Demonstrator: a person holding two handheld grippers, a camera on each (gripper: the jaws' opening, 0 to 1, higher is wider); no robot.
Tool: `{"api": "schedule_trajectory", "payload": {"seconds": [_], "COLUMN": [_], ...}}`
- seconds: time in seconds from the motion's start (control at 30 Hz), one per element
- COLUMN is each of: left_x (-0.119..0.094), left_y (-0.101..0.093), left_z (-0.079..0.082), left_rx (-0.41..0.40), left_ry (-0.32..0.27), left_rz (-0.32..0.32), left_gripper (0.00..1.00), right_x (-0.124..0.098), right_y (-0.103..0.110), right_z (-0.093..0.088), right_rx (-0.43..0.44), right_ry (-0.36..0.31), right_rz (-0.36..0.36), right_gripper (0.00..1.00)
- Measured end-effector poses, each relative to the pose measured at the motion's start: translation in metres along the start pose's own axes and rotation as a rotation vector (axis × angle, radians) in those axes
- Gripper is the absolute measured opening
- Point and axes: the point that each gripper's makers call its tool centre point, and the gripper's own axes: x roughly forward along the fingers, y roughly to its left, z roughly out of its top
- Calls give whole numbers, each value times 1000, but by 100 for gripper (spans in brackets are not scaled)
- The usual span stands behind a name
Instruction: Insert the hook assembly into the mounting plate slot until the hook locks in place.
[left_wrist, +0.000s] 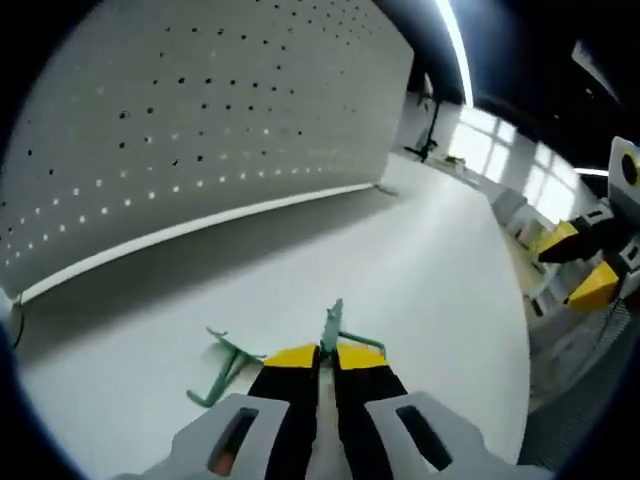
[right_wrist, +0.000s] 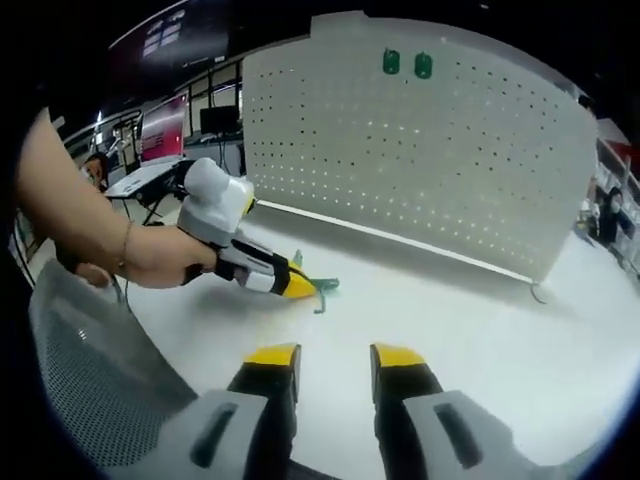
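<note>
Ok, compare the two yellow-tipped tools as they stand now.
The left tool is shut on a green metal hook; the right tool is open and empty. The left tool reaches down to the white tabletop; the right tool hangs back above it. Both share yellow tips, black jaws and grey bodies.

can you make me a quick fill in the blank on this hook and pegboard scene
1. The left gripper is shut on a ____ coloured hook.
2. The right gripper has its jaws ____, holding nothing.
3. A second hook lies on the white ____.
4. Two green pieces already hang near the top of the ____.

Missing words: green; open; table; pegboard
</note>
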Motion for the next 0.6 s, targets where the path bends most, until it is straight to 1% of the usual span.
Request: {"api": "schedule_trajectory", "payload": {"seconds": [0.17,0.23,0.3,0.37,0.5,0.53,0.6], "left_x": [-1,-2,-7,-10,-21,-26,-34], "left_y": [-2,-3,-5,-1,4,4,2], "left_z": [1,0,3,5,13,18,28], "left_rx": [5,29,47,41,39,42,1], "left_ry": [9,17,22,23,14,5,-18], "left_rz": [-1,-8,-5,-3,10,9,3], "left_gripper": [2,2,2,1,1,1,1], "right_x": [0,0,0,0,0,0,0], "right_y": [-1,-1,-1,-1,0,1,3], "right_z": [0,1,1,2,2,3,3], "right_rx": [3,2,1,3,7,4,1], "right_ry": [-1,-3,-4,-8,-8,-11,-11], "right_rz": [-4,-4,-3,-1,7,11,16], "right_gripper": [25,25,25,25,25,25,25]}}
